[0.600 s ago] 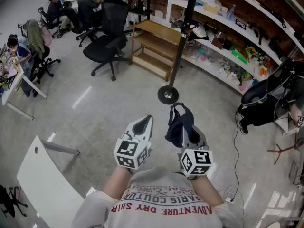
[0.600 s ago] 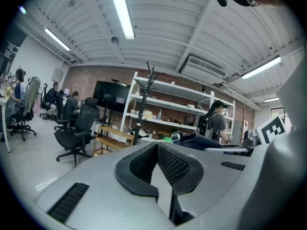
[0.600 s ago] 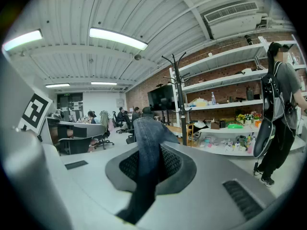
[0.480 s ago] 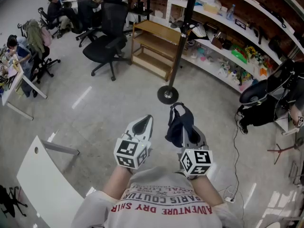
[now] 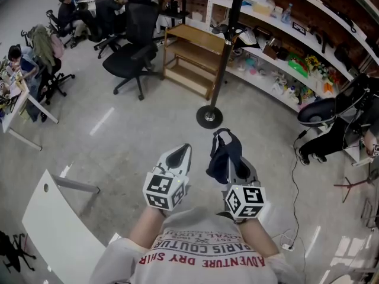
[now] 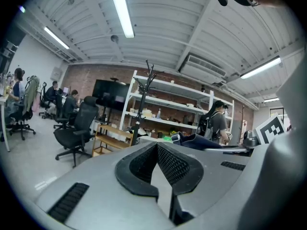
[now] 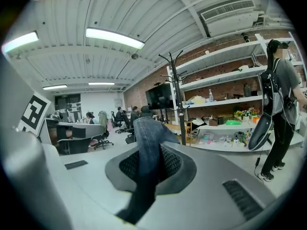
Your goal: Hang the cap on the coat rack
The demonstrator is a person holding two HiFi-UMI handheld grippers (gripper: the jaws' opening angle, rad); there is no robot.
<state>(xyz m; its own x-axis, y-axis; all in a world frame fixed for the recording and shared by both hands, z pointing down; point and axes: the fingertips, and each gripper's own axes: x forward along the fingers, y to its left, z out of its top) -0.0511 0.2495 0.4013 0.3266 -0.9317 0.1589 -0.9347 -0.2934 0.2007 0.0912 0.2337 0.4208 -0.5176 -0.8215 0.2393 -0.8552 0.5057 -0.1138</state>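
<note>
grey office floor, shelves [image 5: 278,70] along brick wall. right gripper [image 5: 232,168] pads pinching dark denim cap [image 5: 222,151], held before person's chest, well apart from coat rack [image 5: 220,64]. left gripper [image 5: 176,157] tips pressed together, nothing between.

Head cam's looking steeply down at the floor [image 5: 118,141]; both claw cams are riding close behind their jaws, facing forward. All three are catching the coat rack [image 5: 221,61] and shelves [image 5: 278,70].
</note>
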